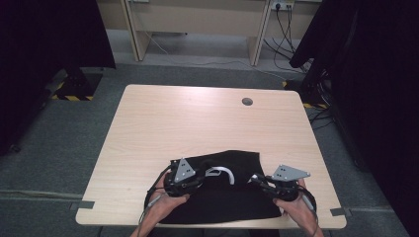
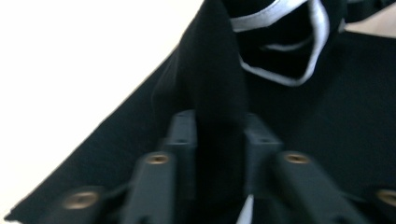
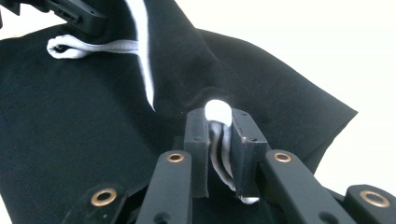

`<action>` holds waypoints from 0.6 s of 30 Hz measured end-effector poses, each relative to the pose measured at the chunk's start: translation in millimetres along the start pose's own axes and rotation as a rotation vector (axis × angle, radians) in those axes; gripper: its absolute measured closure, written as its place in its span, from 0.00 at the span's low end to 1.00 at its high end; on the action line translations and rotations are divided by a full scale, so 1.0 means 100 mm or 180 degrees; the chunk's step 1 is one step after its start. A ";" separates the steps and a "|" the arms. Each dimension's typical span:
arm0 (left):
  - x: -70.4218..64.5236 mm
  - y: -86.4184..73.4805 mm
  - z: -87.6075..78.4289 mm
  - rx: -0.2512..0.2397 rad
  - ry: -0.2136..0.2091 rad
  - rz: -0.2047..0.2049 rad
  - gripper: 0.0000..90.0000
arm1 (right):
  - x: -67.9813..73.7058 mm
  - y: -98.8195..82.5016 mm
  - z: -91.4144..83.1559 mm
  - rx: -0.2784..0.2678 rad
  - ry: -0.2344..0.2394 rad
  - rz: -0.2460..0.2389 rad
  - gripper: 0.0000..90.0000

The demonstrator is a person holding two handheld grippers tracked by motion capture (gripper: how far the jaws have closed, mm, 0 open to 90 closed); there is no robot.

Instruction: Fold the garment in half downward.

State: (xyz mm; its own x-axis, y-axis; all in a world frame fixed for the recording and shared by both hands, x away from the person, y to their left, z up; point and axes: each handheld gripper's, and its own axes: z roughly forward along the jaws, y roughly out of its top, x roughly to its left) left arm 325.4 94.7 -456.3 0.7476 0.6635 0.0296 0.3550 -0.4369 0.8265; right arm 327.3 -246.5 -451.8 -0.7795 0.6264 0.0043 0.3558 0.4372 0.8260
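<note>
Black garment (image 1: 225, 190) with white trim, spread at the desk's (image 1: 197, 118) near edge between both tools.
The left tool (image 2: 219, 135) is clenched on a raised fold of the black fabric beside the white-edged opening (image 2: 292, 51); the right tool (image 3: 219, 135) is clenched on a white drawstring (image 3: 218, 112) at the garment's right side.

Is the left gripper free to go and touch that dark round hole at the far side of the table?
Probably not yet: the left gripper is shut on the black cloth, though bare table lies before the hole.
</note>
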 end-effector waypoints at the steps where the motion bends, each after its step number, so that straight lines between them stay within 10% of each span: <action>1: -0.01 -0.01 -0.04 -0.0002 -0.0014 0.0025 0.83 | 0.00 -0.01 -0.01 0.0010 0.0007 -0.0007 0.88; 5: -0.11 -0.09 -0.23 -0.0003 -0.0118 0.0157 0.86 | 0.02 -0.05 -0.05 0.0038 0.0027 0.0023 0.84; 9: -0.18 -0.21 -0.34 0.0083 -0.0345 0.0204 0.74 | 0.03 -0.07 -0.13 0.0025 -0.0063 0.0245 0.59; 18: -0.11 -0.27 -0.44 -0.0163 -0.0341 -0.0292 0.32 | 0.02 0.04 -0.12 0.0004 -0.0103 0.0374 0.48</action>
State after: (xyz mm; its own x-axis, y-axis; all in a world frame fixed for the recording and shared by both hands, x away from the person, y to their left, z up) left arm 283.0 126.0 -454.5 0.7699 0.6295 -0.1051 0.3975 -0.3442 0.8506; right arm 320.3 -251.3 -441.9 -0.7153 0.6939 0.0828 0.4444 0.3602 0.8202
